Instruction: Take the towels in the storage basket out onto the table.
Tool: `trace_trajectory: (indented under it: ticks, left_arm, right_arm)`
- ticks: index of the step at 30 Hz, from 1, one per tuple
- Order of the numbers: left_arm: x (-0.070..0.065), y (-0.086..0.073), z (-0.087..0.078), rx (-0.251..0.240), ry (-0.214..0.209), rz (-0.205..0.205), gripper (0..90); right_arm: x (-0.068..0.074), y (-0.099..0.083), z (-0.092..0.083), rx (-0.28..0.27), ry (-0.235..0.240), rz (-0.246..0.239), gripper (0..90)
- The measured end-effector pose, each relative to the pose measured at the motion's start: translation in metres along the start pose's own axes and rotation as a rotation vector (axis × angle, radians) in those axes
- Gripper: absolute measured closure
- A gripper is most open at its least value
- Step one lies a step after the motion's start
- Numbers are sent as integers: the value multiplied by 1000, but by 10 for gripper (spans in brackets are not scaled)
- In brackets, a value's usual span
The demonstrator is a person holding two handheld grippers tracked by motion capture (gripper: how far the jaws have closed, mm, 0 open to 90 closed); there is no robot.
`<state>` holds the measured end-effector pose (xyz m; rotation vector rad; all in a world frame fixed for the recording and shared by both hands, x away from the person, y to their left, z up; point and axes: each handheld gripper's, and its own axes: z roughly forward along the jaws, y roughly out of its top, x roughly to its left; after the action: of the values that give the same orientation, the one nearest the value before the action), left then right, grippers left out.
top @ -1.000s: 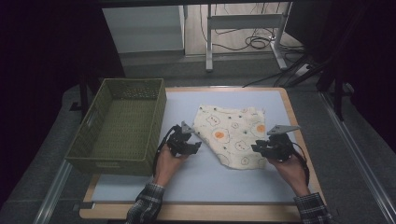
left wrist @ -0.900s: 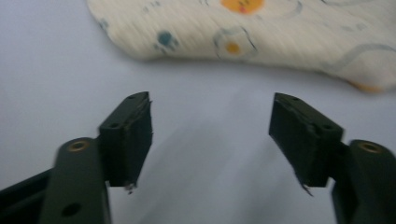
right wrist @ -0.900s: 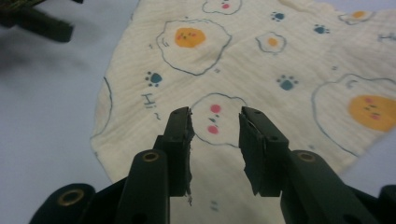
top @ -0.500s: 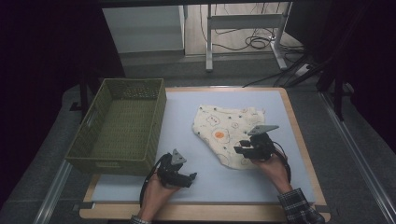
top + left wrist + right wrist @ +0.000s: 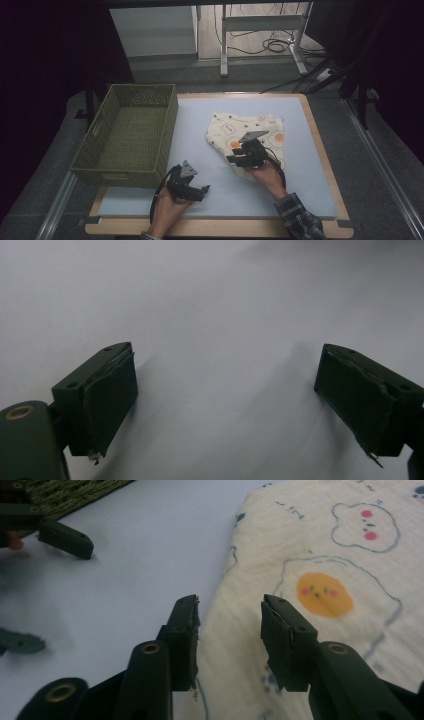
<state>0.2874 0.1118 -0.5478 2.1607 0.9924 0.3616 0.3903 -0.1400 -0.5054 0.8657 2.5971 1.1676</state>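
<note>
A cream cloth [image 5: 250,131] printed with cartoon faces lies flat on the pale blue mat [image 5: 195,120], right of centre. My right gripper [image 5: 233,159] hovers over the cloth's near left edge. In the right gripper view its jaws [image 5: 227,615] stand partly apart above the cloth [image 5: 325,555] with nothing pinched; they have just been opening. My left gripper [image 5: 204,191] rests low over bare mat near the front edge, left of the cloth. Its jaws [image 5: 225,390] are wide apart and empty, and they too have just been opening. The left gripper [image 5: 62,595] also shows far off in the right gripper view.
A green woven basket [image 5: 172,117] stands on the table's left side, empty inside; its corner [image 5: 65,492] shows in the right gripper view. The wooden table edge [image 5: 320,145] frames the mat. Table legs and cables lie on the floor beyond.
My left gripper has pulled back from the cloth's left edge to the bare mat near the front, its jaws now wider. The right gripper has slid left along the cloth's near edge.
</note>
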Motion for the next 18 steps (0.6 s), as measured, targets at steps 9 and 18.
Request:
trace_trajectory:
  ticks: [9, 18]
  left_arm:
    - [0, 0, 0, 1, 1, 1, 102]
    - [0, 0, 0, -1, 1, -2, 102]
  right_arm:
    - [6, 5, 30, 76, -45, -47, 849]
    - [-26, 25, -12, -28, -95, 11, 864]
